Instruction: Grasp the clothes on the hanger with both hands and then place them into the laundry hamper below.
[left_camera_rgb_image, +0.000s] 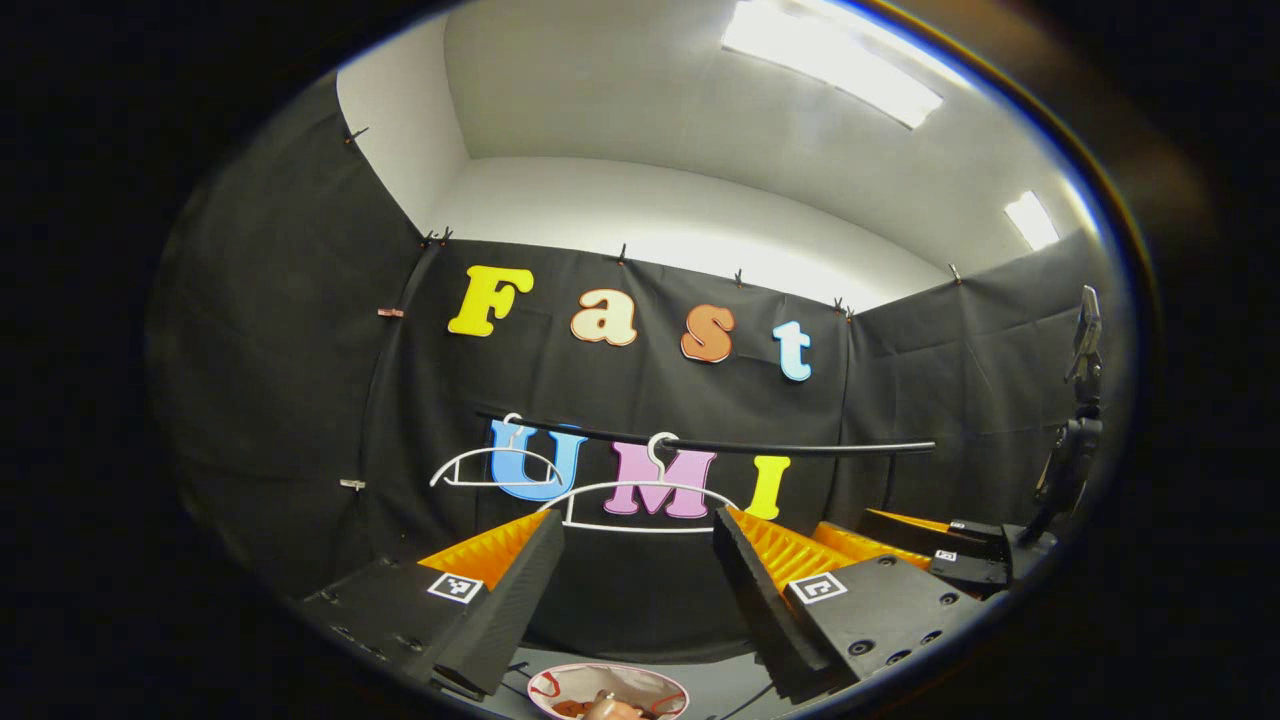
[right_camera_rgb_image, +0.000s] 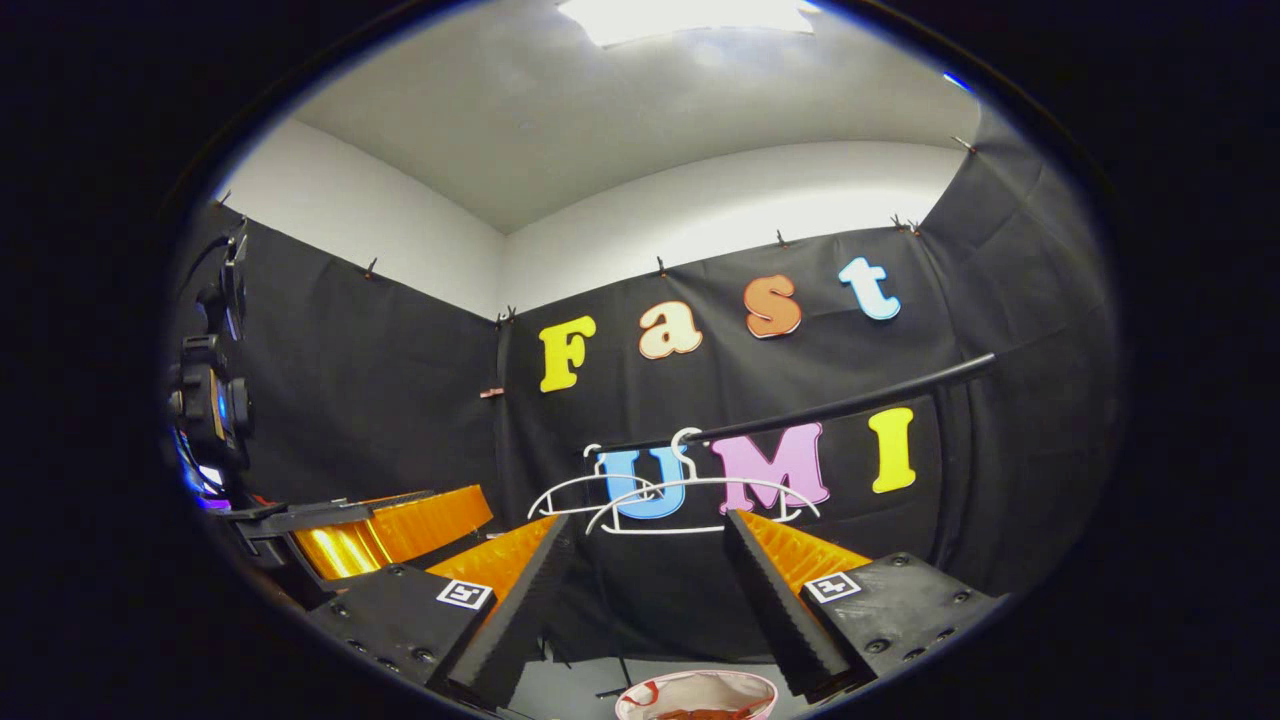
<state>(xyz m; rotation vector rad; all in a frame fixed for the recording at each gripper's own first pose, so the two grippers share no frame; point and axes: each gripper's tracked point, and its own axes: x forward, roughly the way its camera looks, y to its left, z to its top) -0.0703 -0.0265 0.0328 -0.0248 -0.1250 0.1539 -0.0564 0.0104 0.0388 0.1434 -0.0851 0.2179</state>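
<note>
Your laundry hamper (left_camera_rgb_image: 608, 692) sits low at the bottom edge of the left gripper view, a pale round rim with red markings, and something pinkish and reddish lies inside it; you see the same hamper (right_camera_rgb_image: 697, 696) at the bottom of the right gripper view, between and below the fingers. Above it, two white hangers hang bare on a dark rail (left_camera_rgb_image: 800, 446): the nearer hanger (left_camera_rgb_image: 640, 505) is straight ahead of you, the farther hanger (left_camera_rgb_image: 497, 468) sits to its left, and neither carries any clothes. In the right gripper view the same pair, nearer hanger (right_camera_rgb_image: 700, 505) and farther hanger (right_camera_rgb_image: 590, 495), overlap under the slanting rail (right_camera_rgb_image: 850, 404). Your left hand-held gripper (left_camera_rgb_image: 640, 545) is spread wide with nothing between its fingers, pointed at the nearer hanger. Your right hand-held gripper (right_camera_rgb_image: 645, 545) is likewise spread apart and empty, aimed at the hangers from a little to the side. At the right edge of the left gripper view you can see the other hand-held gripper (left_camera_rgb_image: 930, 545) beside yours, low and level with it.
</note>
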